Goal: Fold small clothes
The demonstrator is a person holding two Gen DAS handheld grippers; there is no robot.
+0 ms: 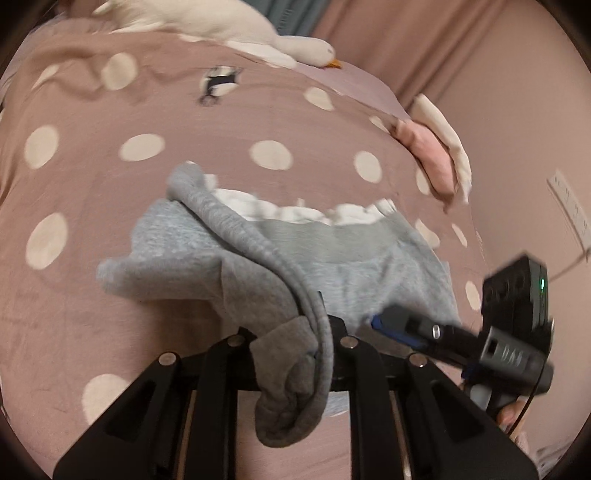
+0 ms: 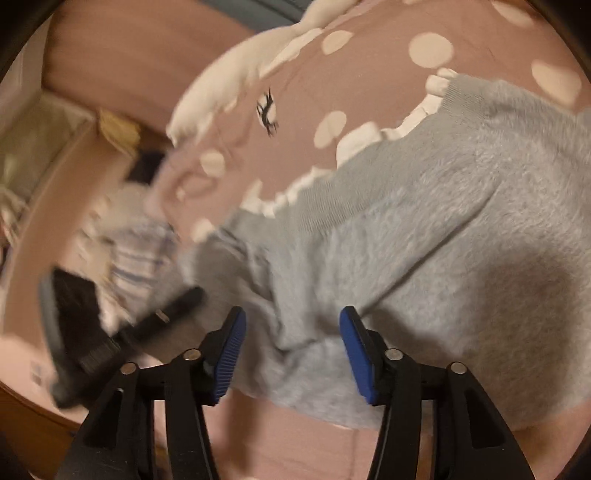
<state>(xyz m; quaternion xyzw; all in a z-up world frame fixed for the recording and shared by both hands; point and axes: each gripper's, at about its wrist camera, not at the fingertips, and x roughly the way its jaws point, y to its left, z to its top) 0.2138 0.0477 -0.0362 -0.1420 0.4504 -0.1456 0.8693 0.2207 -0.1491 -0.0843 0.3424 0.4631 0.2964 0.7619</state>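
Grey garment [image 1: 266, 258] with white frilled trim lies on bed [image 1: 110, 206], on pink polka-dot cover, near bed's right edge. Left gripper [image 1: 317, 332]: fingers together, clamped on bunched grey fold, cloth draped over them. Right gripper [image 2: 291, 354]: blue-padded fingers [image 2: 227, 354] apart, fluffy grey fabric between them, pads not pressing it. White plush duck [image 1: 221, 22] at bed's far edge.
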